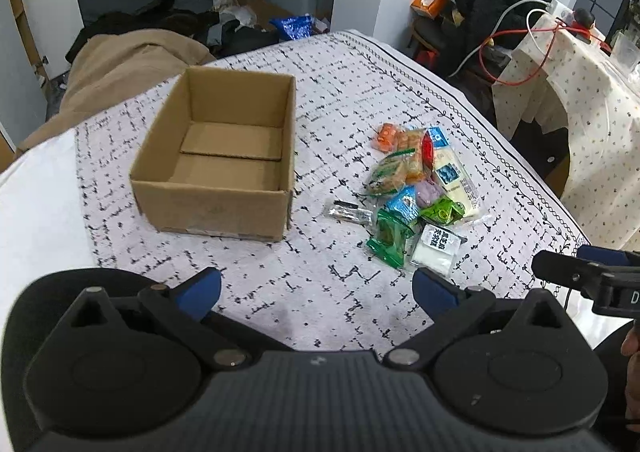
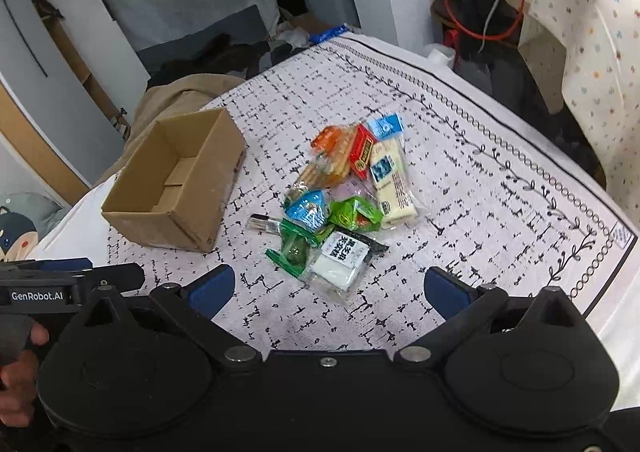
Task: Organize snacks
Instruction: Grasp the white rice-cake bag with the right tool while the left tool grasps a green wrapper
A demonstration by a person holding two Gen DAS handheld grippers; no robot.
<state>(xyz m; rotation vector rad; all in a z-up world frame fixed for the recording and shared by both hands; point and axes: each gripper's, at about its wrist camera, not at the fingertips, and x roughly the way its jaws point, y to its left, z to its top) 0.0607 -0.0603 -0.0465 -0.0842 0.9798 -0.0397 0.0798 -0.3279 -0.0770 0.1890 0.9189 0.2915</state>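
Both the left gripper (image 1: 317,290) and right gripper (image 2: 327,288) hover with fingers spread apart and holding nothing, near a pile of snack packets (image 1: 418,194) lying just right of the open cardboard box (image 1: 224,154) on the patterned cloth (image 1: 328,92).

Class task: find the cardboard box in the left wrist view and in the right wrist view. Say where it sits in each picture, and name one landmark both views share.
Left wrist view: the cardboard box sits left of centre, open and empty, left of the snack pile.
Right wrist view: the cardboard box sits at middle left, again left of the snack pile.
Shared landmark: the white packet with black lettering at the pile's near edge.
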